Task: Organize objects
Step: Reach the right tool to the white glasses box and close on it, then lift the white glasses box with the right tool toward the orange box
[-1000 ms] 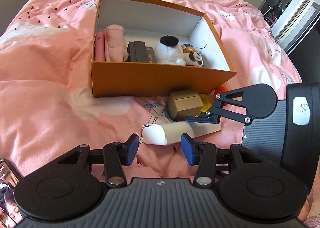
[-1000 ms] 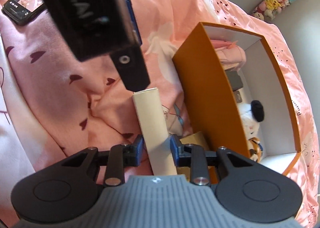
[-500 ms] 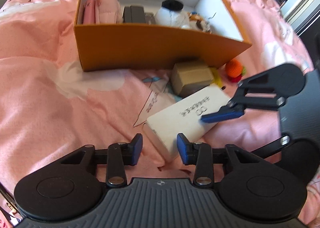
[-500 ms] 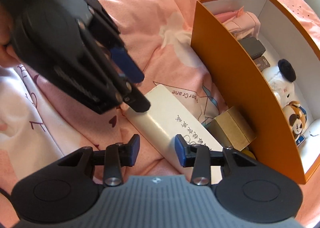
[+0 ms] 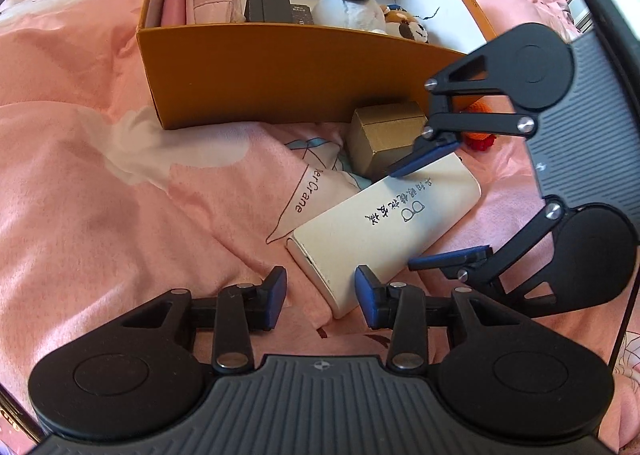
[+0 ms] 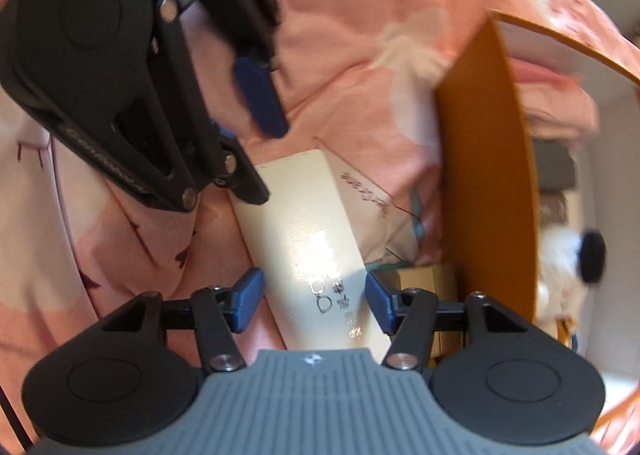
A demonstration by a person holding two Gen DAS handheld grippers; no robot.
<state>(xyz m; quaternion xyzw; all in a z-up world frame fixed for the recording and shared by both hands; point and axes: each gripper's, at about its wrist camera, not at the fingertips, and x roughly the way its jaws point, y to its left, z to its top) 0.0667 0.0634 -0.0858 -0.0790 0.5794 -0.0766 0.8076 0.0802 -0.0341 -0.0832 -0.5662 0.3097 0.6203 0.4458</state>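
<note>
Currently glasses case (image 5: 384, 231) flat on bedspread (image 5: 120, 195); right gripper (image 6: 312, 301) wide astride it, left gripper (image 5: 320, 293) wide, empty. Close squarely across width before lifting toward orange box (image 5: 280, 75).

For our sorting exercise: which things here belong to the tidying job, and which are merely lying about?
Job:
cream flat rectangular case with printed glasses logo
small gold cardboard box
orange knitted toy
open orange cardboard box
left gripper
right gripper

Lying about:
pink patterned bedspread
</note>
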